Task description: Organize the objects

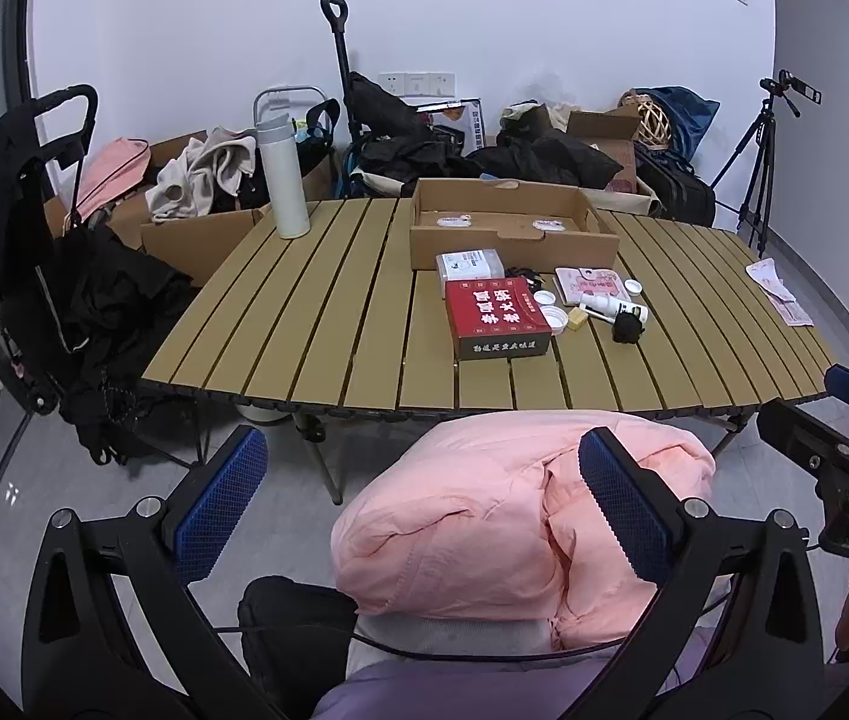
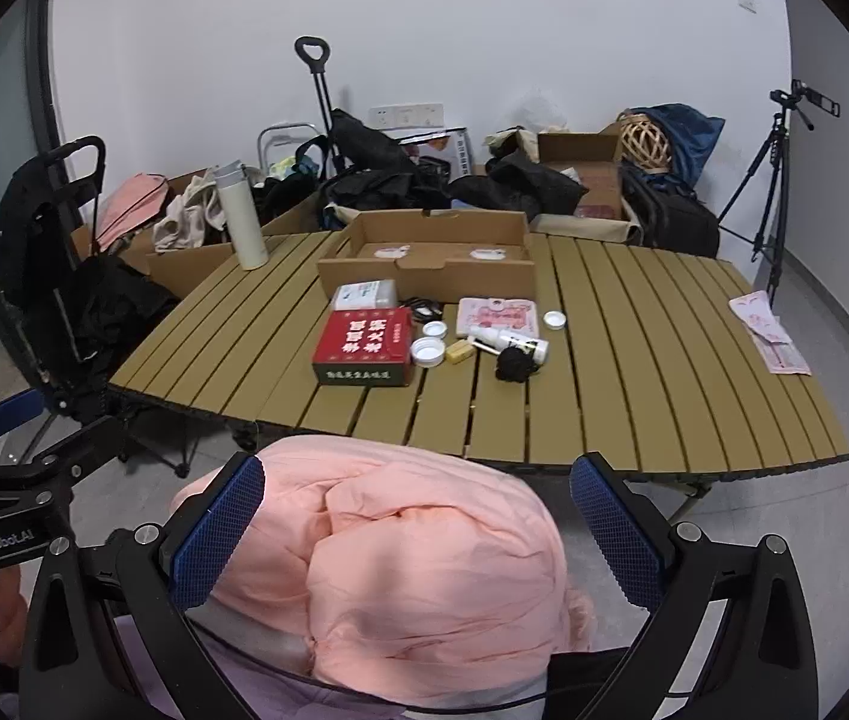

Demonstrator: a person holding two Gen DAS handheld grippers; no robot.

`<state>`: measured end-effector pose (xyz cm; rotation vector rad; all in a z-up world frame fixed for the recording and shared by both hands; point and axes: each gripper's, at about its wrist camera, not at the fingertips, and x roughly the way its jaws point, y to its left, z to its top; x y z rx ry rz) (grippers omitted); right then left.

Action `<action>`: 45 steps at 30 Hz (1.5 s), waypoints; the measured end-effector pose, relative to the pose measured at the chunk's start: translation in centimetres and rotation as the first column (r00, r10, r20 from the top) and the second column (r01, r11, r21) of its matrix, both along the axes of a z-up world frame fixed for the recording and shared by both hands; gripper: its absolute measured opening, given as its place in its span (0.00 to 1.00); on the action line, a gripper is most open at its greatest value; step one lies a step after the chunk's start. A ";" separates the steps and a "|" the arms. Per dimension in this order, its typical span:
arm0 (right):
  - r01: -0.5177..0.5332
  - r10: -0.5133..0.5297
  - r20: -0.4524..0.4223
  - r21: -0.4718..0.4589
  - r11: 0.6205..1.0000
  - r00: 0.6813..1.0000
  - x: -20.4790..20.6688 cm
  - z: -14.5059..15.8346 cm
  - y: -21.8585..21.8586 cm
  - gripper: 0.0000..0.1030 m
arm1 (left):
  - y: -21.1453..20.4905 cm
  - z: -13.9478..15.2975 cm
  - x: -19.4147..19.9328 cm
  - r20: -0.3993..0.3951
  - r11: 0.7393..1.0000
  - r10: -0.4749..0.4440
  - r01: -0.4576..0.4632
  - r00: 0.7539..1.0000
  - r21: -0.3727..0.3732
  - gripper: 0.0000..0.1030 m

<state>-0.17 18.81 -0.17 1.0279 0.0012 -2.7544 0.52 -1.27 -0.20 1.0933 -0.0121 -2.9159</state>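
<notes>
A shallow open cardboard tray point(image 1: 514, 228) sits at the far middle of the slatted desk point(image 1: 316, 324), with two small white items lying on its floor. Just in front of it the loose things are bunched together: a red box with white lettering point(image 1: 496, 317), a clear plastic packet point(image 1: 469, 264) touching its far edge, and a tangle of black cord point(image 1: 523, 273) beside that. To the right of the red box lie two white caps point(image 1: 551, 309), a small yellow block point(image 1: 576, 318), a white spray bottle point(image 1: 613, 307) on its side and a black fuzzy ball point(image 1: 628, 329) against the bottle. A pink card pouch point(image 1: 589, 285) lies flat behind the bottle, with a third white cap point(image 1: 633, 287) at its right.

A tall white thermos point(image 1: 283, 180) stands upright at the far left of the desk, well apart from the cluster. Pink printed papers point(image 1: 778, 300) lie at the far right edge.

Near the camera a pink puffy jacket point(image 1: 484, 516) bulges up below the desk's near edge. The left hand-held gripper point(image 1: 424, 510) is spread wide with nothing between its blue pads, and the right hand-held gripper point(image 2: 418, 531) is spread the same way; both hover over the jacket, short of the desk.

Behind the desk, bags, black clothing point(image 1: 484, 156) and open cartons pile against the wall, and a tripod point(image 1: 754, 168) stands at the far right.
</notes>
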 end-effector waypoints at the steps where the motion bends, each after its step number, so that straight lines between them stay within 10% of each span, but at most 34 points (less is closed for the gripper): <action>1: -0.001 0.001 0.000 0.000 1.000 1.000 0.0 0.0 0.0 1.00 | 0.0 0.0 0.0 -0.001 1.000 0.000 0.000 1.000 0.000 1.00; 45: 0.007 0.006 0.141 -0.089 0.996 0.990 -5.4 -4.7 1.5 0.99 | 1.0 -3.7 -5.6 0.116 1.000 0.007 -0.007 0.993 -0.002 1.00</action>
